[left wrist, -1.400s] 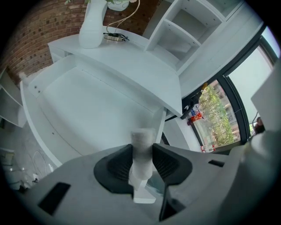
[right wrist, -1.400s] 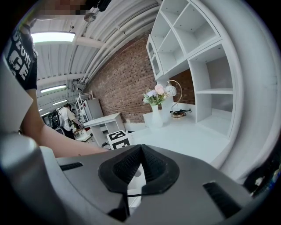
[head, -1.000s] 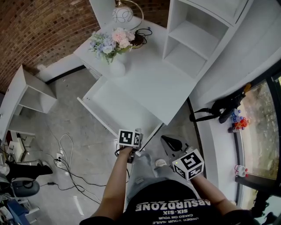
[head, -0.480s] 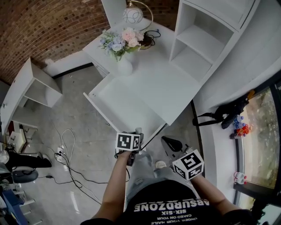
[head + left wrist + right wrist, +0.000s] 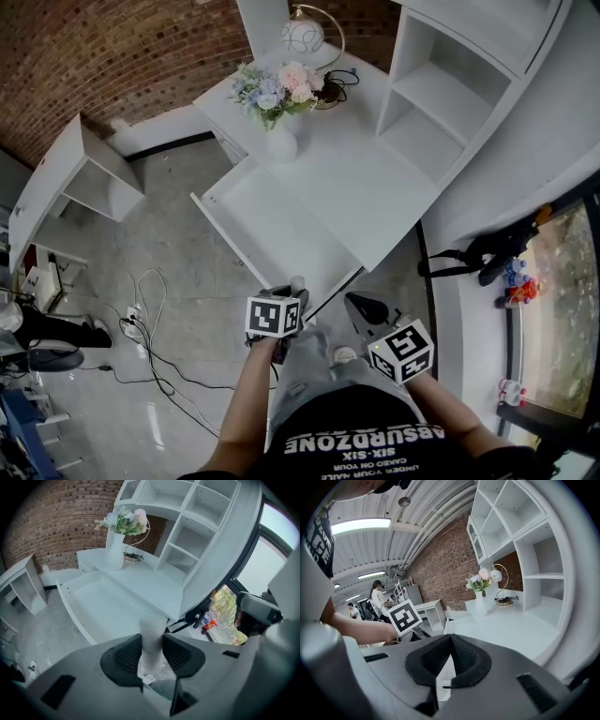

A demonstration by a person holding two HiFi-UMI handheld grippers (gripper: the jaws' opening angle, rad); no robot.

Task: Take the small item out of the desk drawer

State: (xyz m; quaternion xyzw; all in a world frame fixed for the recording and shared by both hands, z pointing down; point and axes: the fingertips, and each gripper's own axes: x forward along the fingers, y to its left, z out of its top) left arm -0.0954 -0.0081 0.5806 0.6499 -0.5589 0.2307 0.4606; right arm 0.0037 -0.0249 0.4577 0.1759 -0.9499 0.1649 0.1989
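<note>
— One small thing to fetch, so where is it right now?

— It looks to be out of the drawer (image 5: pixel 272 230) already. The left tongs (image 5: pixel 152 645) are clamped on it. It's a small white item (image 5: pixel 152 627), tube-like, squeezed from both sides near its lower end.

— Which way does it sit?

— Its long axis runs straight out along the tongs, and the free end pokes forward past the tips. The open drawer lies ahead of it and below, and its floor looks bare from here.

— And the other hand?

— The right tongs (image 5: pixel 449 656) are closed together on nothing. They hang just beside the left ones, close to the person's body.

— So what does the next move turn on?

— The left hand, I'd say. The item hovers by the drawer's near corner, with the white surface (image 5: pixel 352 183) ahead and to its right. It only needs carrying clear, or across onto that top. The right tongs are near enough to push the drawer shut, if that's wanted.
</note>
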